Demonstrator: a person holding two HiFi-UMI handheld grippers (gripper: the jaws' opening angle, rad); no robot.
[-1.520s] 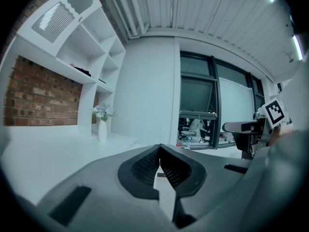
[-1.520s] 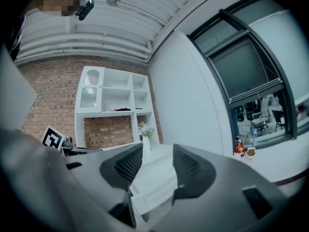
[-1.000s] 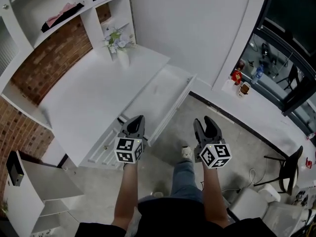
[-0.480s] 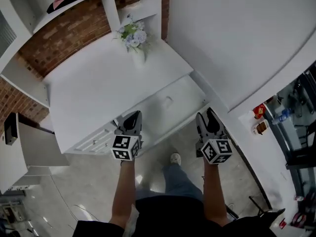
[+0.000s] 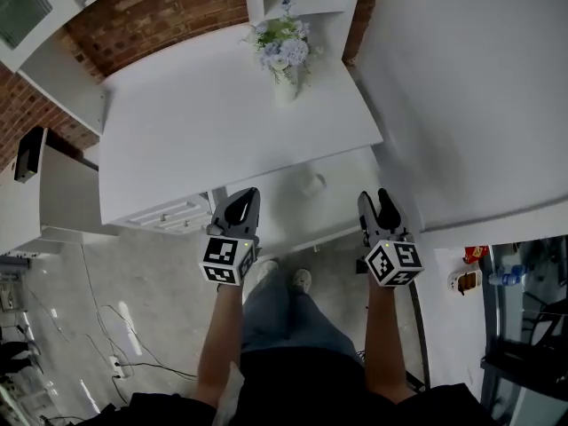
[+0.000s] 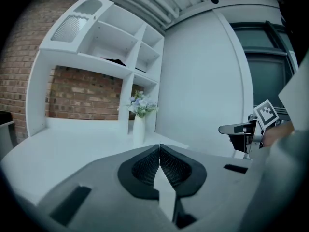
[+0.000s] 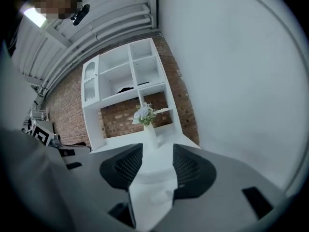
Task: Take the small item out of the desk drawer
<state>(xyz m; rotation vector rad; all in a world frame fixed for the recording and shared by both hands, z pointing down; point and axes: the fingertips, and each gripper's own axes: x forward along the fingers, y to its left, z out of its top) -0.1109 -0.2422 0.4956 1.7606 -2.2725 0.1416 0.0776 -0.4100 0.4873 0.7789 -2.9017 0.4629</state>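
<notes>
The white desk drawer (image 5: 275,209) stands pulled out under the desk's front edge. A small white item (image 5: 312,184) lies inside it, and the right gripper view shows the small white item (image 7: 161,195) low between that gripper's jaws. My left gripper (image 5: 244,195) hovers over the drawer's left part, shut and empty; in its own view the left gripper (image 6: 159,147) has its pads touching. My right gripper (image 5: 374,197) hangs over the drawer's right end, open and empty, right of the item. The right gripper (image 7: 157,149) points toward the desk.
A white vase of flowers (image 5: 285,56) stands at the back of the white desk (image 5: 195,122). White shelves (image 6: 111,47) rise against a brick wall behind. A white wall (image 5: 461,87) runs close on the right. A low white cabinet (image 5: 53,193) sits left; cables (image 5: 115,344) lie on the floor.
The head view has swung round, so the desk and drawer now lie straight ahead. Both grippers keep their places in front of the drawer, jaws unchanged.
</notes>
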